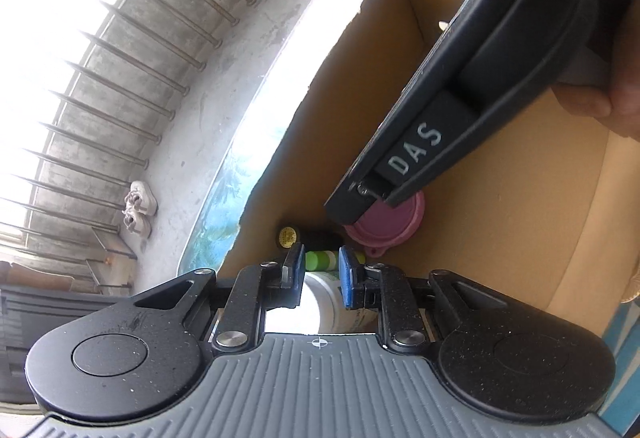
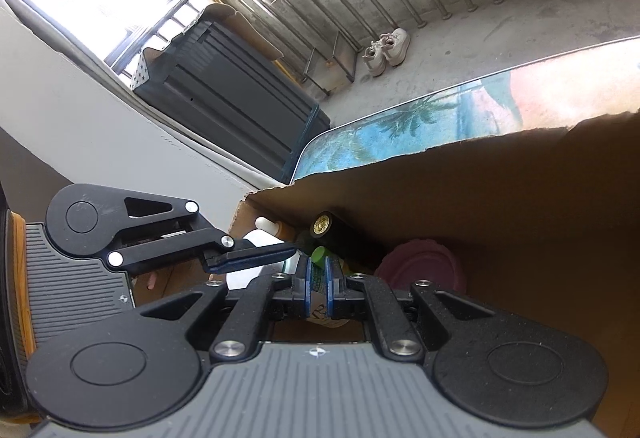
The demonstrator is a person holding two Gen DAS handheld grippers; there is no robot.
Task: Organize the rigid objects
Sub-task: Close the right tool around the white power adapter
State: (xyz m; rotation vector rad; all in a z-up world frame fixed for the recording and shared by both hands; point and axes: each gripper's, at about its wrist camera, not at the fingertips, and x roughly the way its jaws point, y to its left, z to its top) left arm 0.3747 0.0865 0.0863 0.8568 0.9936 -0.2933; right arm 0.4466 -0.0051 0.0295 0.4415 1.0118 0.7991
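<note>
The things to sort are small, hard containers lying in the cardboard box [image 2: 480,189], which sits on the bench [image 2: 400,125] with a palm-print cover. At its far left end lie a black bottle with a gold cap [image 2: 322,225], a green-capped bottle [image 2: 319,254] and a white jar [image 1: 320,302]; a pink round lid [image 2: 420,270] leans just to their right.

All look like light, stiff plastic with smooth, rounded, probably slippery sides. I judge a grip across the body below the cap safer than one on the cap. The pink lid is best pinched at its rim or tab.

The left gripper [image 1: 320,262] and right gripper [image 2: 317,270] both hang over the box, fingers drawn nearly together with nothing pinched between them.
</note>
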